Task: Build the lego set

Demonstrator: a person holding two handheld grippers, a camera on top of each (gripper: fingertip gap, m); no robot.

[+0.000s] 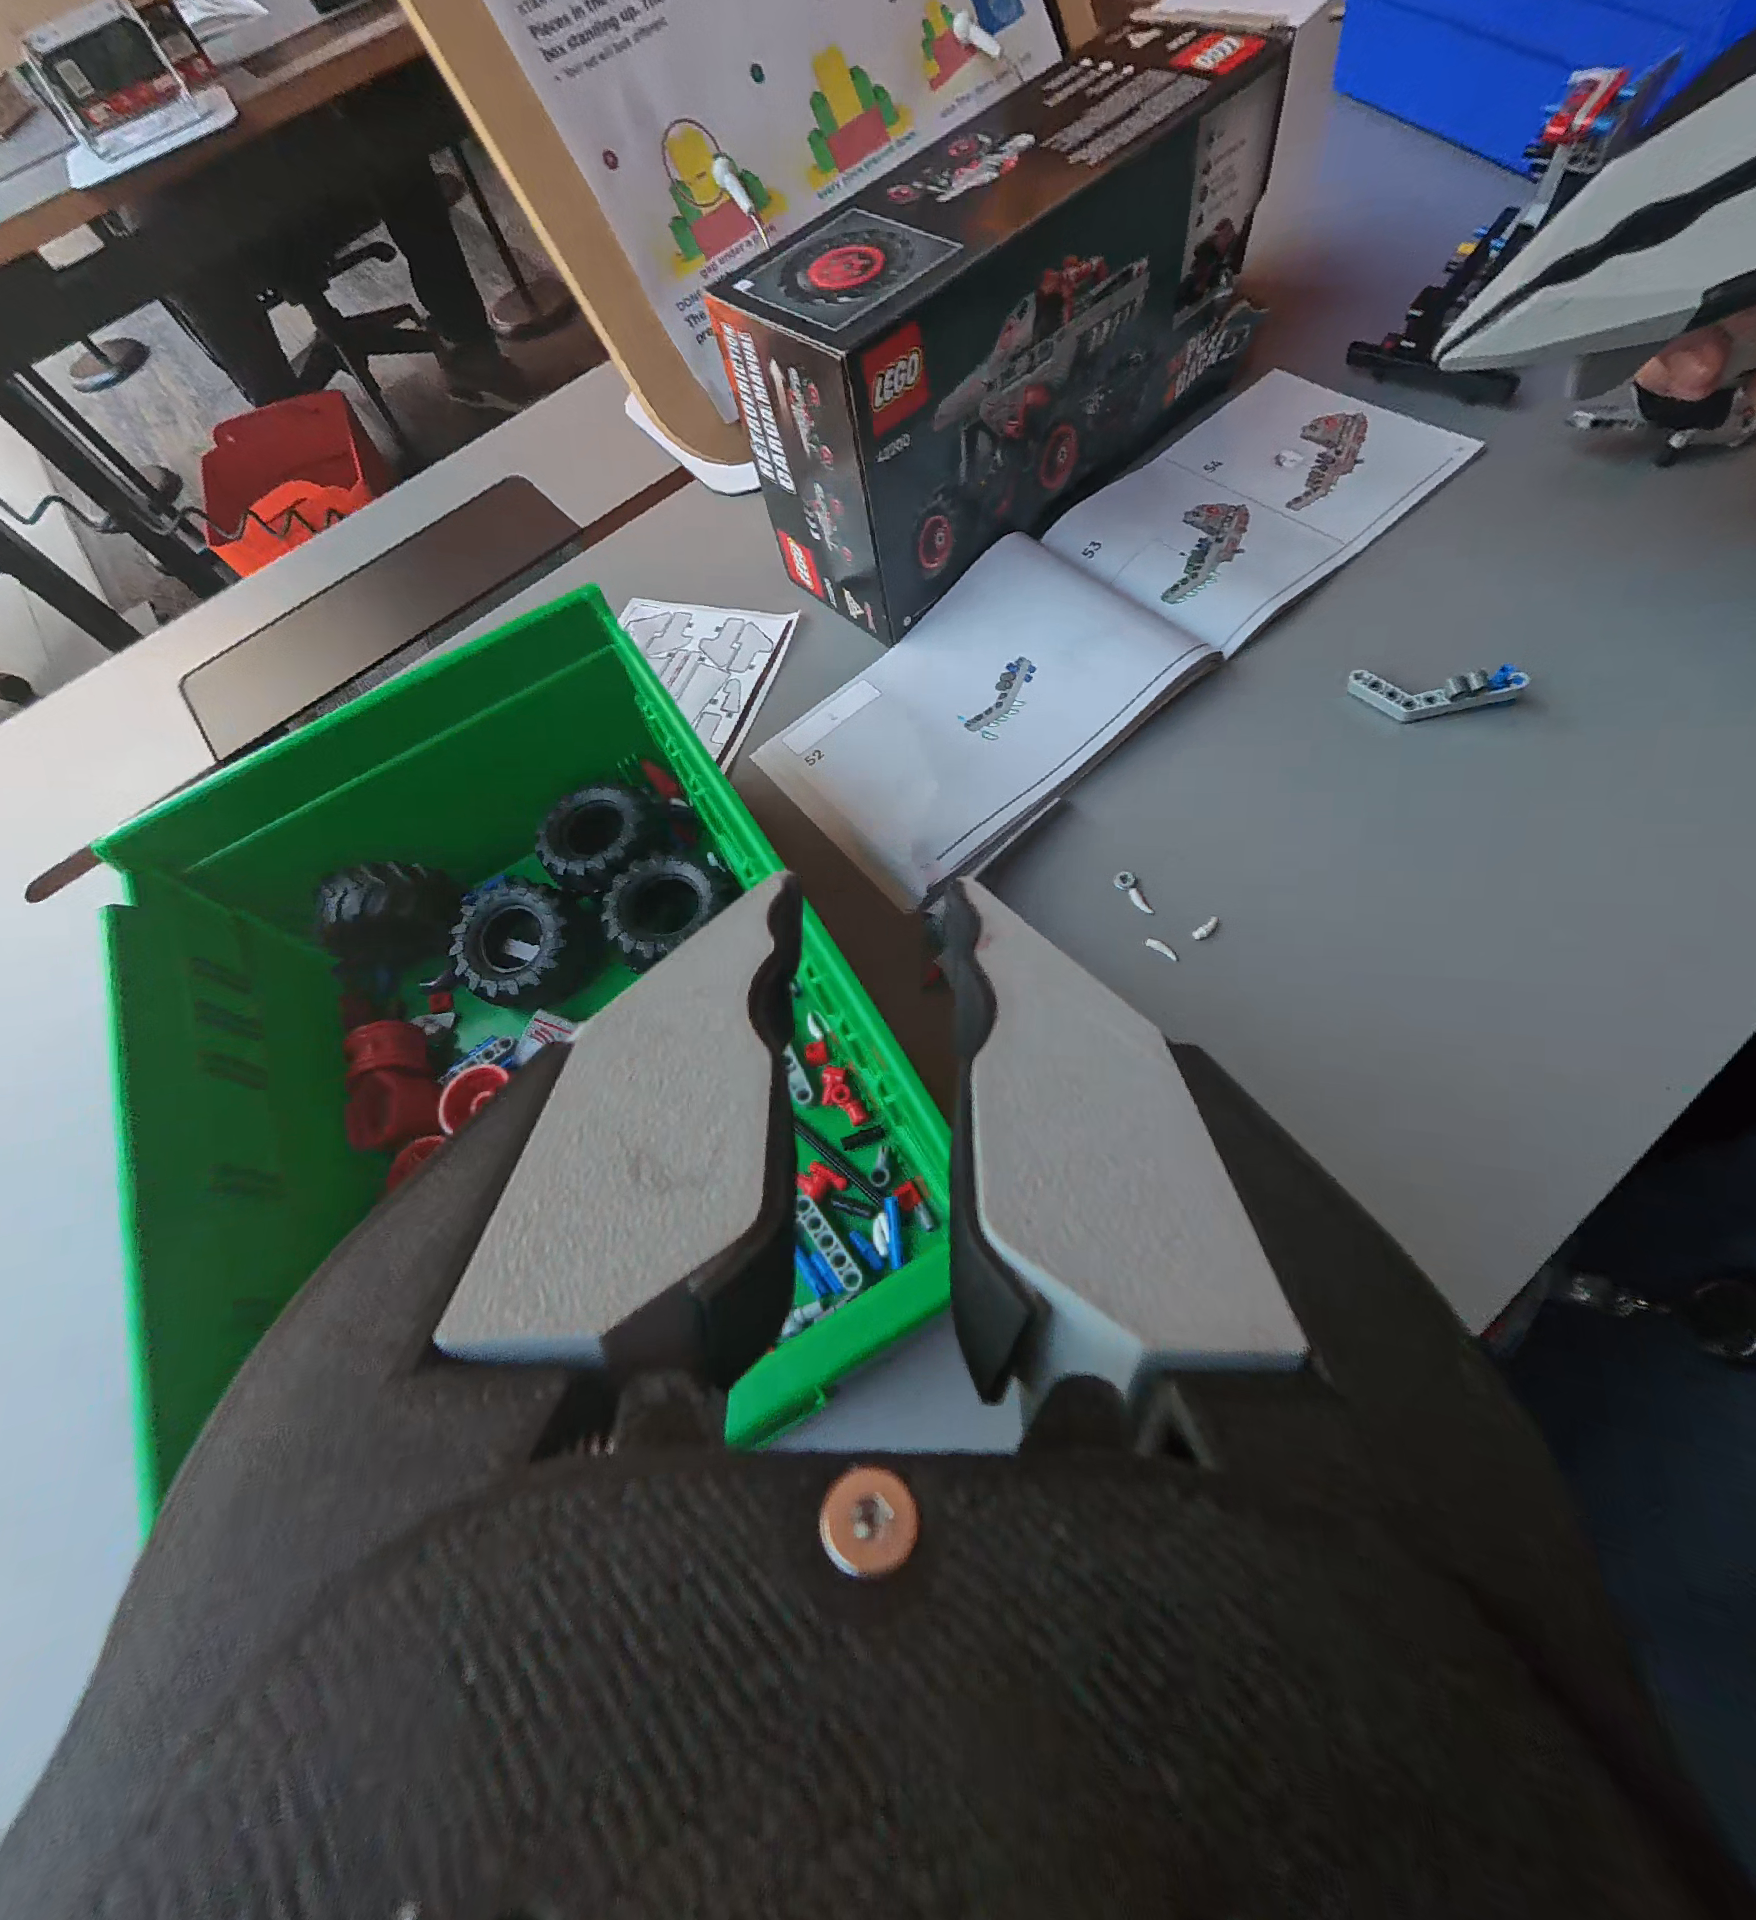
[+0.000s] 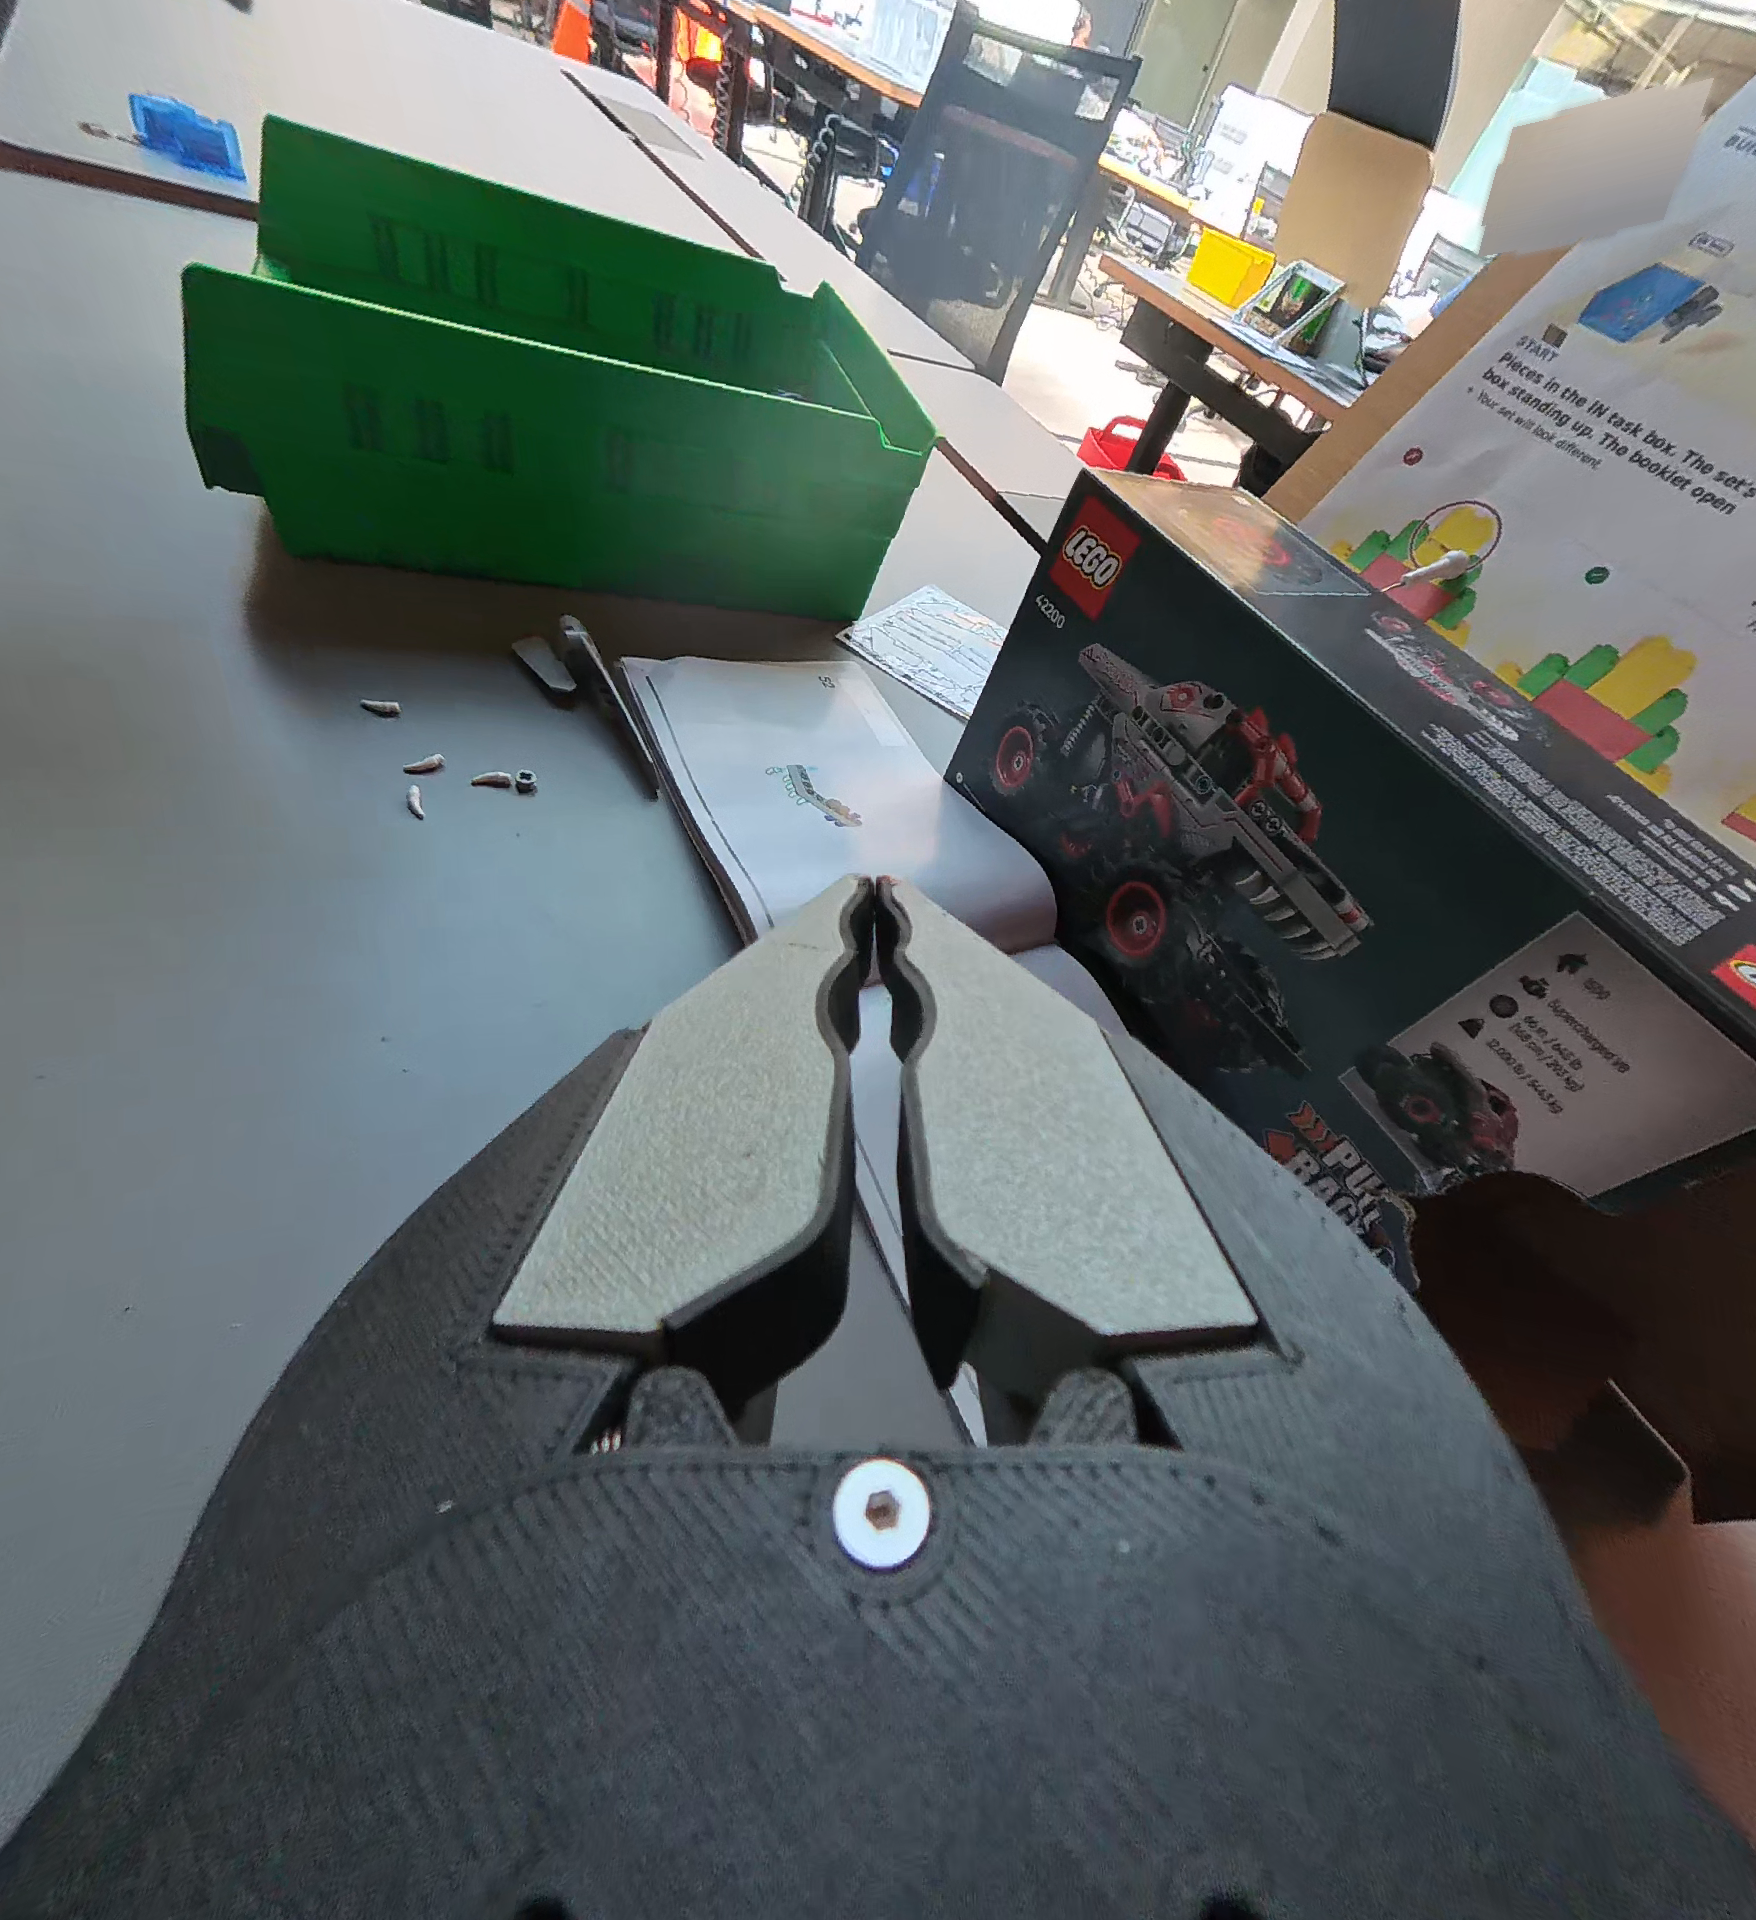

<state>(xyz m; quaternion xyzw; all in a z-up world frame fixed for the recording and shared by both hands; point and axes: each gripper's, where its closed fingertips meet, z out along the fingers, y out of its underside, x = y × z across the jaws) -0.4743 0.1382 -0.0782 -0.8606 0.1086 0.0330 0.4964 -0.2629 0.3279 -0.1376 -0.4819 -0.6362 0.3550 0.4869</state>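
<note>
My left gripper (image 1: pixel 874 899) is open and empty, hovering over the near right edge of a green bin (image 1: pixel 230 1039). The bin holds black tyres (image 1: pixel 515 940), red hubs (image 1: pixel 386 1070) and several small red, blue and grey pieces (image 1: pixel 843 1216). My right gripper (image 2: pixel 874 885) is shut with nothing visible between its tips, low over the open instruction booklet (image 2: pixel 780 769). It also shows in the left wrist view (image 1: pixel 1456 348), held by a hand at the far right. A grey angled beam assembly (image 1: pixel 1435 694) and small white tooth pieces (image 1: pixel 1160 920) lie on the grey table.
The set's box (image 1: pixel 1009 416) lies behind the booklet (image 1: pixel 957 717), with a sticker sheet (image 1: pixel 708 665) beside the bin. A partly built black frame (image 1: pixel 1425 312) sits at the far right. A cardboard poster stand (image 2: pixel 1580 520) rises behind the box. The table's edge (image 1: pixel 1632 1195) runs on the right. About 30 cm separates my left fingertips from my right.
</note>
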